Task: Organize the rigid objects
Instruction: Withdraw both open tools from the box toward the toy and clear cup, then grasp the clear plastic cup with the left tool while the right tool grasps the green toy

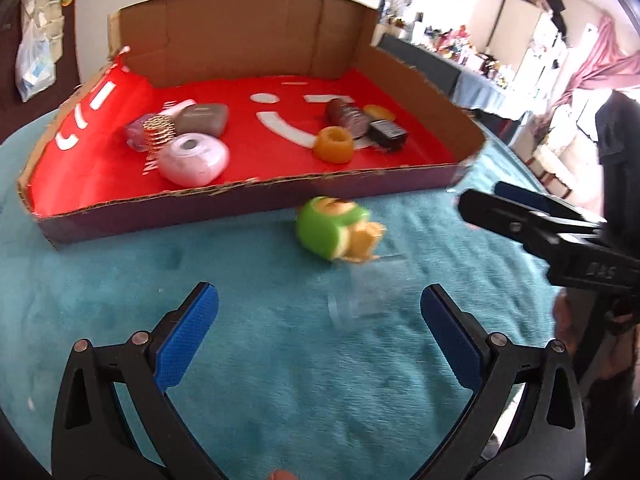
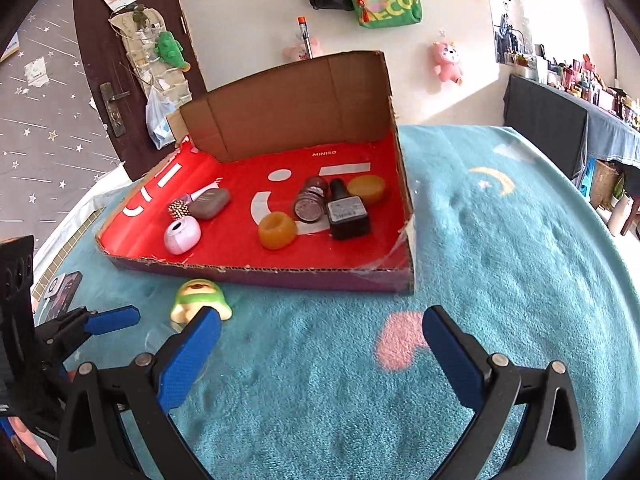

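Right wrist | red liner [image 2: 240, 236] reads "MINISO" | left tool [image 1: 320, 300], right tool [image 2: 322, 330] both released, empty

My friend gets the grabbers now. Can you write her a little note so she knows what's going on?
Left gripper: open, empty, above the teal blanket.
Right gripper: open, empty, also over the blanket.
Done: the white case, grey case, orange ring, yellow lid, dark bottle and round jar lie in the cardboard tray.
Left: the green toy and a clear piece beside it are on the blanket, outside the tray.
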Motion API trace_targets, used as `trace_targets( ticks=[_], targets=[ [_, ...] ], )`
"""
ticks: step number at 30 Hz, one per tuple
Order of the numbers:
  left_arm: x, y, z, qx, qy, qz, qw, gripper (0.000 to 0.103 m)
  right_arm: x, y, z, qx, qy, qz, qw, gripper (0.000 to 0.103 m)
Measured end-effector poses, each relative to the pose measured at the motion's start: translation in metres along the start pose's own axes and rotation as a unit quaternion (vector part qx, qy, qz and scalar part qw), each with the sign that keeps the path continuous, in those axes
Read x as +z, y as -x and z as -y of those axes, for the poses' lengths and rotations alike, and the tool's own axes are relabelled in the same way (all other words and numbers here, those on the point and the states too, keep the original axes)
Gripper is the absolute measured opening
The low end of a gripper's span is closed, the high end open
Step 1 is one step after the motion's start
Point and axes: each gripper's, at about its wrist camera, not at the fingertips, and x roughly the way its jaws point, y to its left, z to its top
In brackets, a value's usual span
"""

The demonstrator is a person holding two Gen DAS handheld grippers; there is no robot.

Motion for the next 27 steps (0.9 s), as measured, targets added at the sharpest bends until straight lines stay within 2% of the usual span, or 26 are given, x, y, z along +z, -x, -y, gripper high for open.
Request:
trace_targets(
  ticks=[3, 7, 9, 12, 14, 20, 23, 27],
  targets=[
    [-0.002, 0.006, -0.018, 0.001, 0.017, 0.001, 0.9999, 0.103, -0.001, -0.003, -0.003, 0.005, 0.003, -0.004, 1.0, 0.103],
    [-0.012, 0.024, -0.055, 0.054, 0.036, 0.01, 0.9978, 0.103, -0.003, -0.013, -0.016, 0.022, 0.009, -0.016, 1.0, 0.103],
    [-0.017, 0.031, -0.073, 0.068, 0.055, 0.008, 0.9962, 0.103, -0.004, -0.02, -0.026, 0.033, 0.016, -0.023, 0.999, 0.103],
    [-0.027, 0.039, -0.093, 0.051, 0.087, 0.005, 0.9949, 0.103, -0.005, -0.029, -0.038, 0.05, 0.022, -0.032, 0.998, 0.103],
    [-0.031, 0.04, -0.091, 0.037, 0.086, 0.005, 0.9956, 0.103, -0.004, -0.033, -0.044, 0.052, 0.025, -0.035, 0.998, 0.103],
    [-0.029, 0.028, -0.05, 0.006, 0.024, -0.002, 0.9997, 0.103, 0.001, -0.041, -0.053, 0.059, 0.027, -0.043, 0.997, 0.103],
    [-0.024, 0.019, -0.037, 0.003, 0.004, -0.003, 1.0, 0.103, 0.004, -0.045, -0.055, 0.064, 0.027, -0.05, 0.996, 0.099],
    [-0.017, 0.015, -0.038, 0.001, 0.004, -0.002, 1.0, 0.099, 0.008, -0.054, -0.055, 0.084, 0.016, -0.066, 0.994, 0.092]
  ],
)
